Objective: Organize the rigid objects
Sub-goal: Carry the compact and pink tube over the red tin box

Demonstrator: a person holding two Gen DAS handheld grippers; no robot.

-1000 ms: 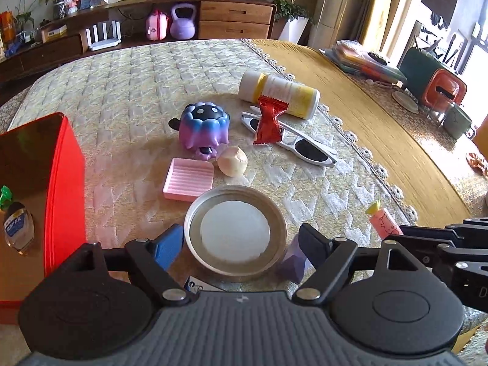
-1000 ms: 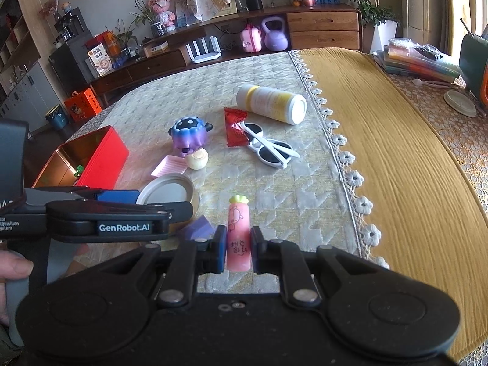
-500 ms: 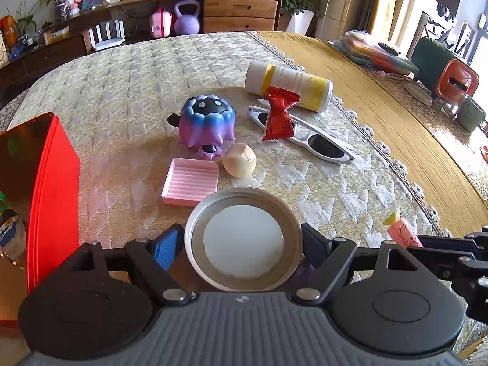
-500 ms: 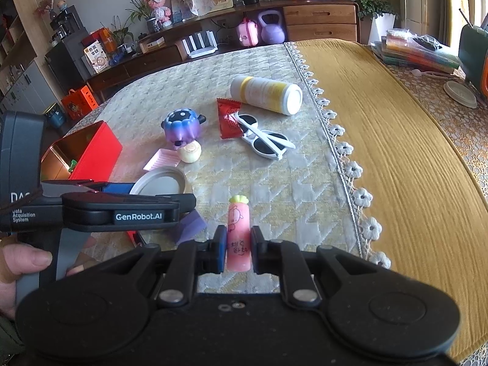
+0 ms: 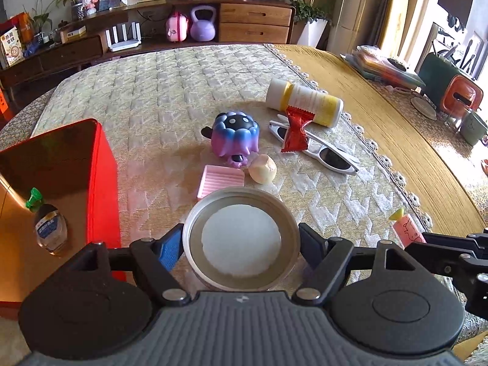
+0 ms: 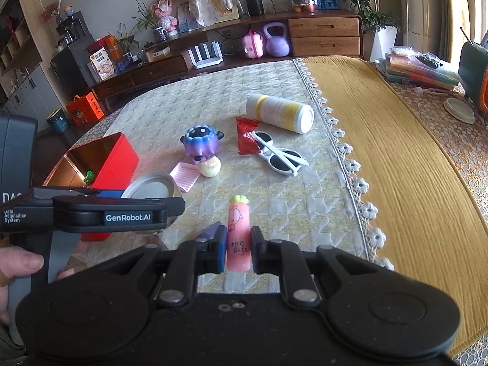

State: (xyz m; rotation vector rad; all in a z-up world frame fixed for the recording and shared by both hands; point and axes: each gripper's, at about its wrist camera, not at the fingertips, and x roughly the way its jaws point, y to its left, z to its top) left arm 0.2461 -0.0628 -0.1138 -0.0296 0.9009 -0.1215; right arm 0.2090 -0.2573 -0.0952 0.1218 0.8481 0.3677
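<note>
My left gripper (image 5: pixel 241 245) is shut on a round metal tin lid (image 5: pixel 241 237) and holds it above the bedspread; the lid also shows in the right wrist view (image 6: pixel 151 186). My right gripper (image 6: pixel 238 248) is shut on a pink carrot-shaped tube (image 6: pixel 238 235), which also shows in the left wrist view (image 5: pixel 405 231). The red box (image 5: pixel 102 180) stands open at the left with a small green-capped bottle (image 5: pixel 48 228) inside. On the cloth lie a purple toy (image 5: pixel 235 137), a pink soap dish (image 5: pixel 220 180), a cream ball (image 5: pixel 263 169), white sunglasses (image 5: pixel 323 149), a red wrapper (image 5: pixel 297 129) and a white-yellow bottle (image 5: pixel 305 102).
A small purple block (image 6: pixel 210 232) lies under the grippers. The lace cloth edge (image 6: pixel 350 164) borders a yellow bedspread (image 6: pixel 411 158) to the right. A low cabinet (image 6: pixel 323 35) with a kettlebell stands at the back. A stack of folders (image 5: pixel 384 67) lies at the far right.
My left gripper has closed onto the tin lid and lifted it toward the camera. My right gripper keeps hold of the pink tube and has shifted slightly.
</note>
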